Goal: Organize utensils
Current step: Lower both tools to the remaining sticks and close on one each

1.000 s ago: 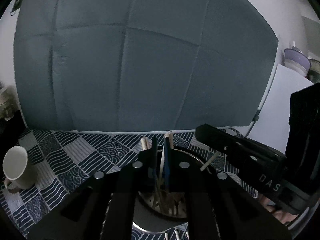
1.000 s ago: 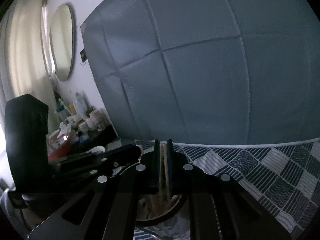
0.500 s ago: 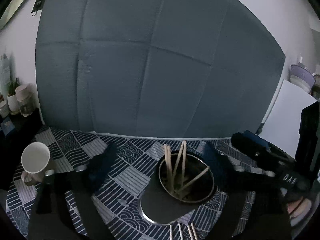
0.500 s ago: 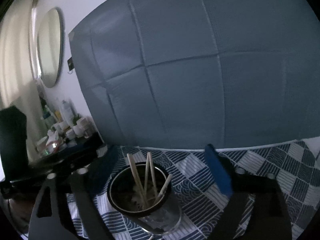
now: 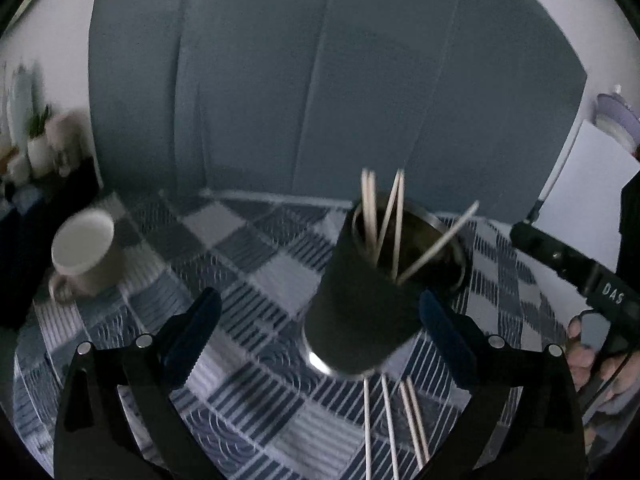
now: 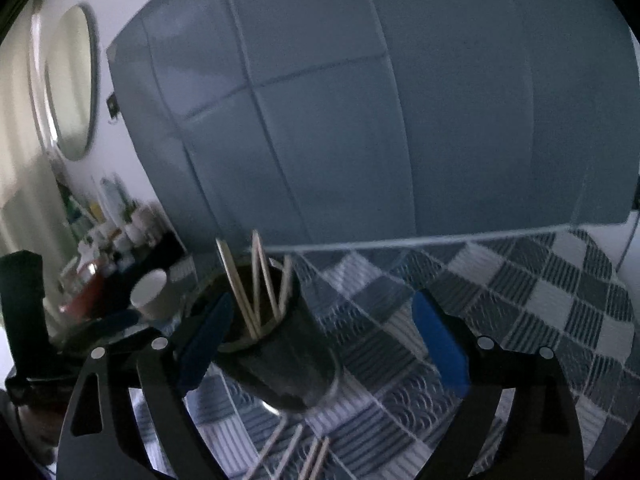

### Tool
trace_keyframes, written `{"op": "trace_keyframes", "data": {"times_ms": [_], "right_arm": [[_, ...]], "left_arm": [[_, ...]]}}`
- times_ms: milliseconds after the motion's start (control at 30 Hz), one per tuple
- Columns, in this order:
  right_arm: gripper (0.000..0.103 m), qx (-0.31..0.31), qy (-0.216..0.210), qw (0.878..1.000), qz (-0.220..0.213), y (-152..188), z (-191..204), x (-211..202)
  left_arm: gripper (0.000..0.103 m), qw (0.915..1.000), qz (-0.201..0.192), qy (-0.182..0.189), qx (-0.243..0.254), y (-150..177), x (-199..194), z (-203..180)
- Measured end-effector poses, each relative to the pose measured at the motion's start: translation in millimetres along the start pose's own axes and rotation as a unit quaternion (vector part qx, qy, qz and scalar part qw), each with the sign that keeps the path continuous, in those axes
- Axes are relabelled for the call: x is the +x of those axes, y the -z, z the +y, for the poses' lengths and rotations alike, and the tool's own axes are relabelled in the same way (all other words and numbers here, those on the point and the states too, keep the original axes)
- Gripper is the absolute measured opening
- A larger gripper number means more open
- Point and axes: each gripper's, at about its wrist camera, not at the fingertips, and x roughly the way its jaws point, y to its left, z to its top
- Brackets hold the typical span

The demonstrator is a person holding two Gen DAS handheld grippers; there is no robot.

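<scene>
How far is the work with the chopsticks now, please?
Partly done. Several chopsticks already stand in the dark holder. Nothing is in hand: the left gripper and the right gripper are both open and empty. Left to do: about four loose chopsticks lie on the patterned cloth before the holder.

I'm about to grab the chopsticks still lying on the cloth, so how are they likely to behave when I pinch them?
The loose chopsticks look thin, straight and rigid, so probably stiff and light. Being slender, they may roll or slip sideways on the patterned tablecloth. They lie close together beside the dark utensil holder, so a pinch may catch more than one.
</scene>
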Motion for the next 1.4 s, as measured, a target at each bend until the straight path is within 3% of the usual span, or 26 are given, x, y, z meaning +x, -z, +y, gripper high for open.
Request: {"op": "trace_keyframes", "data": {"times_ms": [367,567,733,1100,1400], "right_arm": [[0.086,0.015,0.035,0.995,0.091,64.5,-20.0,13.1],[0.086,0.026,0.058,0.982,0.179,106.3,-26.0,34.7],[0.086,-0.003,0.066,0.972,0.225,132.1,-19.9,47.9],[0.087,-0.022,0.085,0.96,0.266,150.7,-14.2,63.2],[0.09,-0.041,0.11,0.952,0.283,151.1,-2.8,74.2]], "left_arm": [[0.097,0.9948,0.099,-0.002,0.022,58.6,30.1,-4.1],[0.097,0.9889,0.144,0.003,0.037,94.0,41.9,-20.8],[0.097,0.9838,0.169,-0.003,0.058,113.8,49.7,-32.0],[0.097,0.9715,0.205,-0.031,0.115,133.0,57.9,-37.7],[0.099,0.9684,0.2,-0.046,0.142,134.7,64.5,-42.6]]}}
